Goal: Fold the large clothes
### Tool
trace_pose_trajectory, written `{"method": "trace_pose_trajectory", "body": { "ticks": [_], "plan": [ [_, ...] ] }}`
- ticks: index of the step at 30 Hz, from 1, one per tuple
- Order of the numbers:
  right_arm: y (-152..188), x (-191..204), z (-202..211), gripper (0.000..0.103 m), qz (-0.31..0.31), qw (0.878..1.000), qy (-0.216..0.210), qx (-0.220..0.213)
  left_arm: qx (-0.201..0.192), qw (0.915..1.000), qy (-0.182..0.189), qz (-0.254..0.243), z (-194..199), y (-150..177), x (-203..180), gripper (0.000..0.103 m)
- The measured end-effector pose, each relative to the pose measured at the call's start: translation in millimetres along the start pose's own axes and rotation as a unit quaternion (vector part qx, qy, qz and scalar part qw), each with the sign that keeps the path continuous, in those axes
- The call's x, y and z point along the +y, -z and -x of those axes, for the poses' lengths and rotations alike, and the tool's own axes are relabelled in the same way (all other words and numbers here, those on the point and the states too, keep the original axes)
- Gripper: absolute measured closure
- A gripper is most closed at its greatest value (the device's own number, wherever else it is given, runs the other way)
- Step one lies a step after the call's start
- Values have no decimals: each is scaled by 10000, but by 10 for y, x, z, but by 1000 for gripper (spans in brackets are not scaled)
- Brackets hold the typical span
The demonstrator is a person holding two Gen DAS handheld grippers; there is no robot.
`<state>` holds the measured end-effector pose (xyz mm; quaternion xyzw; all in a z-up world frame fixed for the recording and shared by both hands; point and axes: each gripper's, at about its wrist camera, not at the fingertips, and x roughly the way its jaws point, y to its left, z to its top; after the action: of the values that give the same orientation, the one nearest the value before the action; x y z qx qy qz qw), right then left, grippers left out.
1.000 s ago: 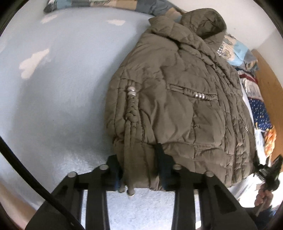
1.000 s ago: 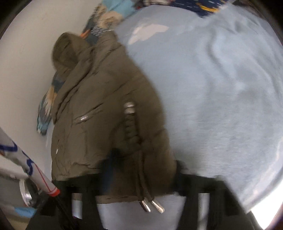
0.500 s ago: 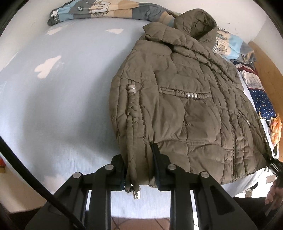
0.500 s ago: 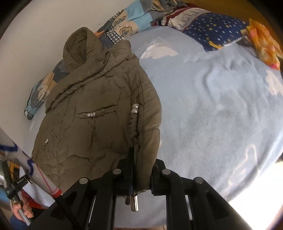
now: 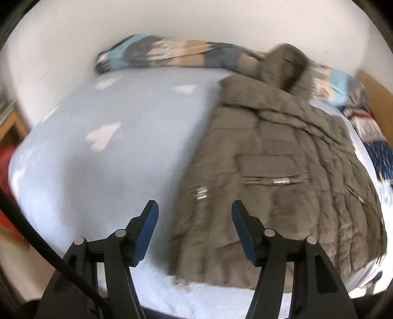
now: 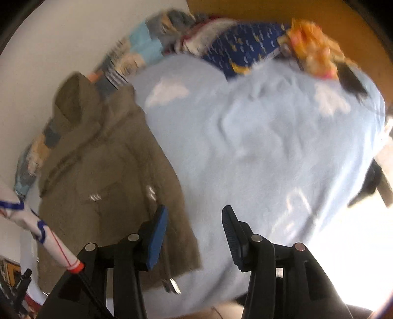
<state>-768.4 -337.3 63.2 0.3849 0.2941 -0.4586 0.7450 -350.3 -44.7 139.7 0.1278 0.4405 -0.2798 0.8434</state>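
The left gripper (image 5: 194,208) is seen spread wide, its two blue-padded fingers (image 5: 147,225) held well apart with nothing gripped between them. It is held above the near edge of the bed, and no contact with the cloth can be made out. Between and beyond its fingers the lower part of an olive-brown quilted jacket (image 5: 277,176) is seen, laid flat on the light-blue bedsheet (image 5: 103,157) with white cloud shapes. The jacket's hem is turned toward the gripper and its hood (image 5: 285,63) toward the wall, where it rests against a patterned blanket (image 5: 167,54) bunched along the far edge of the bed. Metal drawstring tips (image 5: 183,285) are seen lying on the sheet just below the hem. The picture is blurred, so finer detail cannot be told.

The right gripper (image 6: 194,216) is likewise spread wide and nothing is held in it. Its left finger (image 6: 157,235) is seen over the right edge of the jacket (image 6: 103,166); whether the cloth is touched cannot be told. Its right finger is seen over bare bedsheet (image 6: 270,137). In this view the jacket is laid along the left side of the bed, hood (image 6: 73,103) toward the wall. A dark-blue patterned pillow (image 6: 245,46) and an orange cloth (image 6: 314,46) are seen at the head of the bed, against a wooden headboard (image 6: 258,12).
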Motion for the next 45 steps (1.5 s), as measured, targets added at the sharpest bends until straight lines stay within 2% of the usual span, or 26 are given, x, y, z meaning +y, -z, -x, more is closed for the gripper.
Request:
{"method": "trace_pose_trajectory", "body": {
  "ticks": [3, 6, 9, 12, 15, 20, 26, 45],
  "plan": [
    [-76, 325, -31, 53, 495, 9982, -327, 37, 36, 9981, 162, -592, -73, -52, -472, 40],
    [-50, 786, -149, 53, 1114, 9921, -546, 166, 155, 9918, 224, -1246, -230, -13, -999, 38],
    [78, 1280, -392, 53, 1712, 9827, -568, 415, 317, 9864, 165, -1601, -451, 32, -1392, 38],
    [187, 1622, -655, 53, 2050, 9750, -572, 644, 373, 9831, 23, -1791, -611, 109, -1601, 38],
    [300, 1796, -812, 53, 2351, 9685, -466, 676, 437, 9824, -12, -1818, -741, 204, -1637, 36],
    [468, 1847, -1017, 52, 2685, 9597, -291, 775, 325, 9834, -177, -1778, -888, 289, -1625, 19],
    [576, 1844, -1167, 48, 2858, 9551, -152, 770, 261, 9837, -334, -1746, -936, 325, -1623, 12],
    [572, 1906, -1246, 39, 2792, 9560, -27, 904, 272, 9859, -394, -1603, -974, 319, -1586, 5]
  ]
}}
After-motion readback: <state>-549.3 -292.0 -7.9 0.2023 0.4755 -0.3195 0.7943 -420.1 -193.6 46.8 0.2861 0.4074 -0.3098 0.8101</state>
